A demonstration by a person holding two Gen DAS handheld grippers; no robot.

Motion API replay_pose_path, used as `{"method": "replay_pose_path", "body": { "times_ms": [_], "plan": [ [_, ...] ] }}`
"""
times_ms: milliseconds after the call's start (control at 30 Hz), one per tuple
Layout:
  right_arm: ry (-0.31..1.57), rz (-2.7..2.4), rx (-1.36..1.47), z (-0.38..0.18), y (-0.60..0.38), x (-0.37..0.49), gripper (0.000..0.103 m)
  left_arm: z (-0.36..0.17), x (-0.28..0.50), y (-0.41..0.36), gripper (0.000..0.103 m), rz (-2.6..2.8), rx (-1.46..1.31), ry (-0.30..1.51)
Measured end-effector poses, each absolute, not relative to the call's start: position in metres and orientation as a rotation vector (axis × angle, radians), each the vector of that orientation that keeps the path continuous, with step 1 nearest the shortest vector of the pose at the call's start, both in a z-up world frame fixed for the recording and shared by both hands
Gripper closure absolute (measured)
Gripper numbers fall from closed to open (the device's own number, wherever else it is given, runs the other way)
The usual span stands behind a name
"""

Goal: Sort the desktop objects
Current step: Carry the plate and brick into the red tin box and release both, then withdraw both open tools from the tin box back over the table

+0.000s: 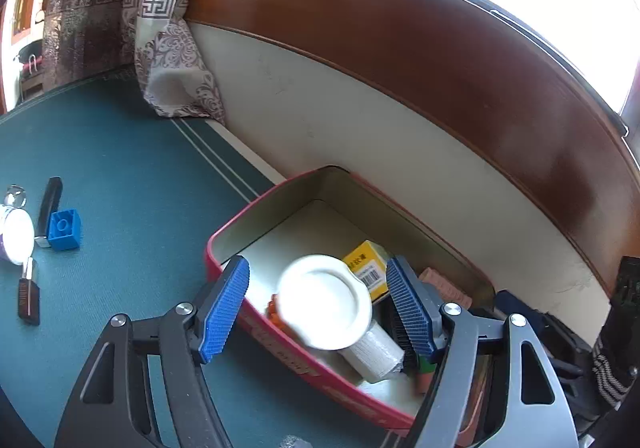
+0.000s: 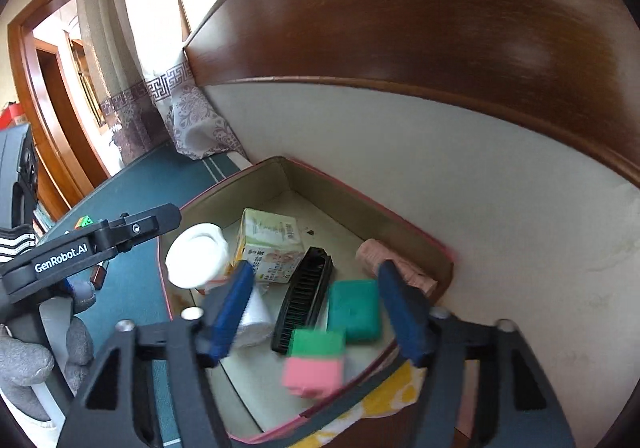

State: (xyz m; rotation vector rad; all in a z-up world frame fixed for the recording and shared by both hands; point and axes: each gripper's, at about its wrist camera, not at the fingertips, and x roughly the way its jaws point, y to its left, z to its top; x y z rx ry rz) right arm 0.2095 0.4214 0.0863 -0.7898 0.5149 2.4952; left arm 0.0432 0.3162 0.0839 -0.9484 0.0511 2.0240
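Blurred pink-green block (image 2: 314,362) between right tongs (image 2: 320,312)

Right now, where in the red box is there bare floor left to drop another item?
Bare floor remains in the far corner of the red box, beyond the yellow carton and black comb. The near half is crowded: white-lidded bottle, green soap, pink-green block.

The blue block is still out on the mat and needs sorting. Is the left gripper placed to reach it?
Probably yes: the left gripper is open over the red box, and bare mat lies between it and the blue block.
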Motion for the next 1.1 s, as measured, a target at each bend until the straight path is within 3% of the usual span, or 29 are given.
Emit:
{"method": "replay_pose_path", "body": {
  "times_ms": [600,1100],
  "plan": [
    [0.534,2.613,-0.66,0.117,0.383,0.209,0.031,0.098,0.04,0.251,0.029,2.164,-0.886,0.036],
    [0.514,2.876,-0.758,0.142,0.282,0.151,0.026,0.124,0.045,0.095,0.029,2.426,-0.829,-0.034]
  ]
}}
